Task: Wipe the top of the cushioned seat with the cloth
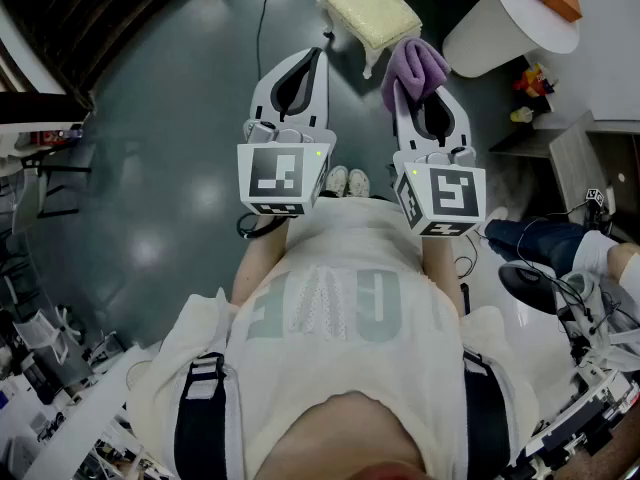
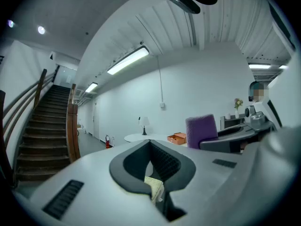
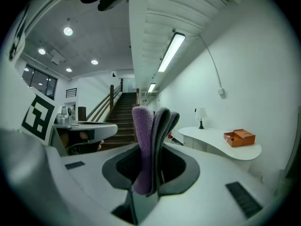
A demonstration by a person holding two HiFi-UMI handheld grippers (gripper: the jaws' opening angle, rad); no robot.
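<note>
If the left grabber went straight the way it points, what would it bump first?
Probably the white table with the lamp, far off. The left gripper points level across the room, so it likely passes above the cushioned seat, seen low through its shut jaws.

Off to your left, a dark staircase [image 2: 42, 126] with a wooden handrail climbs. A curved white worktop [image 3: 221, 142] carries an orange box [image 3: 239, 137] and a small lamp [image 3: 201, 114]. Strip lights [image 2: 128, 60] run overhead, and your white shoes [image 1: 347, 181] stand on the grey floor [image 1: 150, 148].

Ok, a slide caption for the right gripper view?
Right gripper shut on folded purple cloth, staircase and white table behind.
</note>
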